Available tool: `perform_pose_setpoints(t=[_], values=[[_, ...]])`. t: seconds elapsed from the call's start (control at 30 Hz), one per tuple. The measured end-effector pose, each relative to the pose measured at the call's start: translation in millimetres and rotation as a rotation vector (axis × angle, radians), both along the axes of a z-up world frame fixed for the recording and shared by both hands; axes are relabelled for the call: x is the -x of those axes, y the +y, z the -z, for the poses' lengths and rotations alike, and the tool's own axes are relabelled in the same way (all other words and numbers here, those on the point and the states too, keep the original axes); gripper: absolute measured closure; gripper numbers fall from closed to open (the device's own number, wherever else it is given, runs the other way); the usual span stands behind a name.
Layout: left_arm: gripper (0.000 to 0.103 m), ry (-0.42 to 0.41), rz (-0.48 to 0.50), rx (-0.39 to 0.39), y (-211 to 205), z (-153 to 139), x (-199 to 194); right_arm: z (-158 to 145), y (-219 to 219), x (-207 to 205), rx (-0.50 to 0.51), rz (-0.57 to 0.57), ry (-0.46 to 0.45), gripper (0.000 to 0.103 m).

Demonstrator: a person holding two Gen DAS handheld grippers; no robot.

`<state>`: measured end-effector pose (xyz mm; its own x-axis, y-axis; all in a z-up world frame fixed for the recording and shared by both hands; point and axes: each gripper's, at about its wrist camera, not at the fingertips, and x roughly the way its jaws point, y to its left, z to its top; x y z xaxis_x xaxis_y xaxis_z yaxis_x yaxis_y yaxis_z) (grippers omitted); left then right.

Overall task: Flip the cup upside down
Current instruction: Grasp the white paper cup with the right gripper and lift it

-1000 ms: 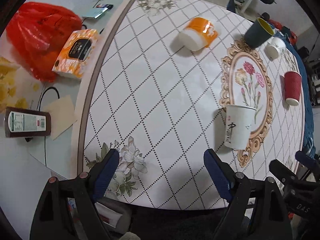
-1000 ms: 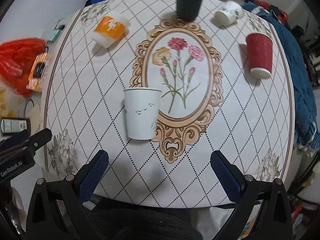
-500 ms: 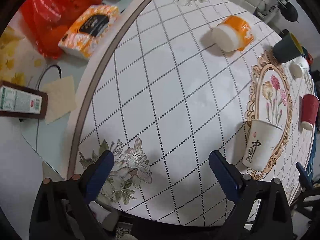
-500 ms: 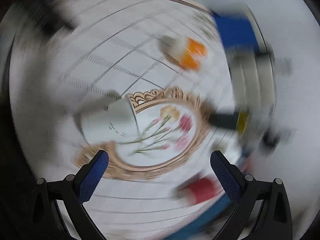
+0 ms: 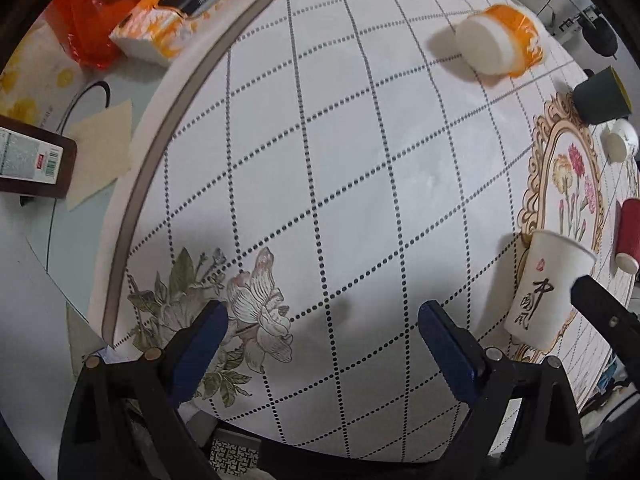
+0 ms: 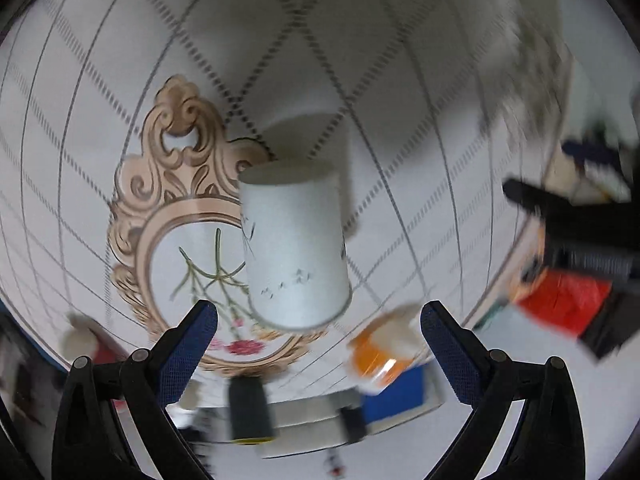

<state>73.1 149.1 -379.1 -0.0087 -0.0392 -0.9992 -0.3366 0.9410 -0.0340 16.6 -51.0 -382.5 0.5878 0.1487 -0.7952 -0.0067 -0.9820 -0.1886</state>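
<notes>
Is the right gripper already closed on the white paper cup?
No, the right gripper is open, and the white paper cup stands free ahead of it.

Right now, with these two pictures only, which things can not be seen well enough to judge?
- Right wrist view: motion blur smears the orange cup and dark green mug.
- Left wrist view: the right tool's black finger covers part of the white paper cup.
- Left wrist view: the frame edge cuts off the red ribbed cup.
- Neither view shows inside the white paper cup.

Both wrist views look down close on the table (image 5: 360,160) — sharing the white cup (image 6: 294,252).
</notes>
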Motion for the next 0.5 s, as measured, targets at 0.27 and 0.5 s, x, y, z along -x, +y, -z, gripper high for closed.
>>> perform_pose_setpoints(t=[0.27, 0.5], values=[[0.005, 0.041, 0.024, 0.006, -4.4, 21.1, 5.9, 24.2, -4.0, -9.8, 0.072, -0.148, 0.025, 0.003], [0.005, 0.055, 0.031, 0.01, -2.2, 32.3, -9.2, 44.1, -9.2, -11.6, 0.108, -0.182, 0.051, 0.014]])
